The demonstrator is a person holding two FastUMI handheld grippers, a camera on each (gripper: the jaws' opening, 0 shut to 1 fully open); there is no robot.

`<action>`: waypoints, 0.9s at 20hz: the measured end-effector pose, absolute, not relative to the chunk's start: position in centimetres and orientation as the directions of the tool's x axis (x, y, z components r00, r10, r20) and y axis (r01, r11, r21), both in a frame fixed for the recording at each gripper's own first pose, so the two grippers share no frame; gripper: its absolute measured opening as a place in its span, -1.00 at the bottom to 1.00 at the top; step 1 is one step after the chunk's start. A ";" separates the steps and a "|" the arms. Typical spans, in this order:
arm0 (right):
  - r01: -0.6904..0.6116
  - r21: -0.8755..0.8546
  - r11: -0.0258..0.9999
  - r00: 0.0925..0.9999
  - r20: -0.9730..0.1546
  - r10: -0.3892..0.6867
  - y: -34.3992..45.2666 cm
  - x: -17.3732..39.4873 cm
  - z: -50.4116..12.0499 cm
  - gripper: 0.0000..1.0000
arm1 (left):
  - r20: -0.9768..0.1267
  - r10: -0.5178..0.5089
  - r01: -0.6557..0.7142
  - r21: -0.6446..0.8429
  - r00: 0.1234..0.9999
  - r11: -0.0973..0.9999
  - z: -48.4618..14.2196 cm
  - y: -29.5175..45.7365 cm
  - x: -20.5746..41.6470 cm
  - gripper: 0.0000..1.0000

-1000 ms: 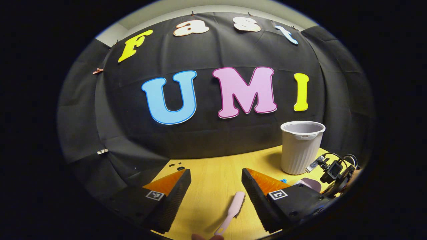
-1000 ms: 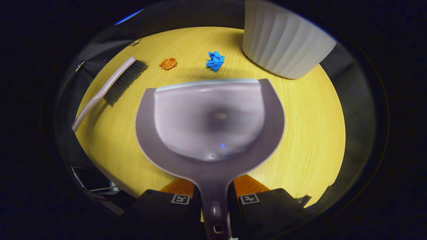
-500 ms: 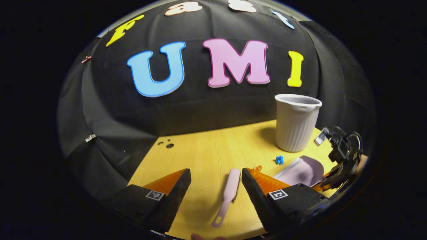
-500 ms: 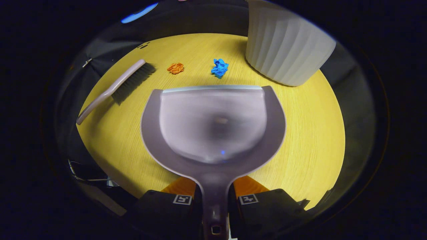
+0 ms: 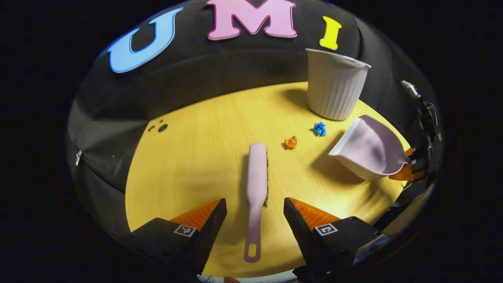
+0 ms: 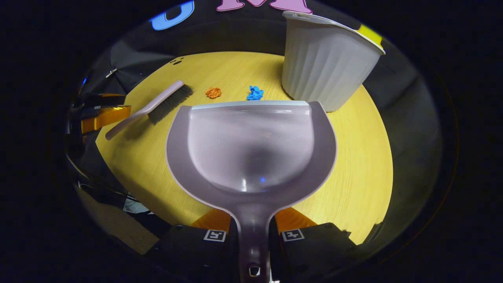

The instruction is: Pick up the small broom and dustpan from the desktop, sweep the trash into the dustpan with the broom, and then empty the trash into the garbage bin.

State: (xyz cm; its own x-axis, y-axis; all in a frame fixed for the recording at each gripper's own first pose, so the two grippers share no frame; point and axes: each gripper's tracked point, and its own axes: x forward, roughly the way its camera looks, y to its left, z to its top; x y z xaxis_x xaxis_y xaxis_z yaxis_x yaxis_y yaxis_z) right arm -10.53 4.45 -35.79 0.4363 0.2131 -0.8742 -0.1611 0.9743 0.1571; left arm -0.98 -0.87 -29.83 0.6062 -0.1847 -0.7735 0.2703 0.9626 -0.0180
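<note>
A pale pink small broom (image 5: 256,188) lies flat on the yellow desktop (image 5: 196,157), its handle pointing between the fingers of my left gripper (image 5: 254,220), which is open above it. The broom (image 6: 157,106) lies at the left in the right gripper view, bristles to the right. My right gripper (image 6: 253,232) is shut on the handle of the pale pink dustpan (image 6: 251,145), held lifted off the desktop; the dustpan (image 5: 369,149) hangs tilted at the right. An orange paper ball (image 5: 290,142) and a blue paper ball (image 5: 320,128) lie between broom and dustpan.
A white ribbed garbage bin (image 5: 334,86) stands at the far right of the desktop, just behind the blue ball; the bin (image 6: 326,67) rises beyond the dustpan's lip. Black cloth walls close the back and sides. Small dark holes (image 5: 161,127) mark the desktop's far left.
My left gripper has tilted down and moved over the broom, so the handle now lies between its open fingers. The right gripper has raised the dustpan off the desktop.
</note>
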 end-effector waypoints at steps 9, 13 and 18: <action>-0.110 0.146 0.983 0.430 -0.885 0.180 2.2 -13.1 -34.9 -0.27 | -0.869 -0.155 0.291 -0.013 0.470 0.957 -36.5 -1.7 0.8 0.62; -0.117 0.144 0.983 0.425 -0.887 0.180 2.2 -13.1 -34.7 -0.28 | -0.886 -0.142 0.292 -0.008 0.442 0.956 -37.9 -1.7 1.2 0.42; -0.145 0.159 0.977 0.407 -0.890 0.205 2.8 -12.5 -34.5 -0.27 | -0.877 -0.176 0.288 -0.045 0.447 0.957 -37.6 -2.6 1.3 -0.09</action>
State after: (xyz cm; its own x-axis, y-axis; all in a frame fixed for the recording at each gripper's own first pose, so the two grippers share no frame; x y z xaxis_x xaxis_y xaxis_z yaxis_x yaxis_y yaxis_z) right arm -12.49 2.81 -34.47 0.4074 0.2051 -0.8899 -0.1452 0.9766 0.1586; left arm 1.26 -2.64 -37.60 0.4473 -0.1762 -0.8769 0.2882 0.9565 -0.0452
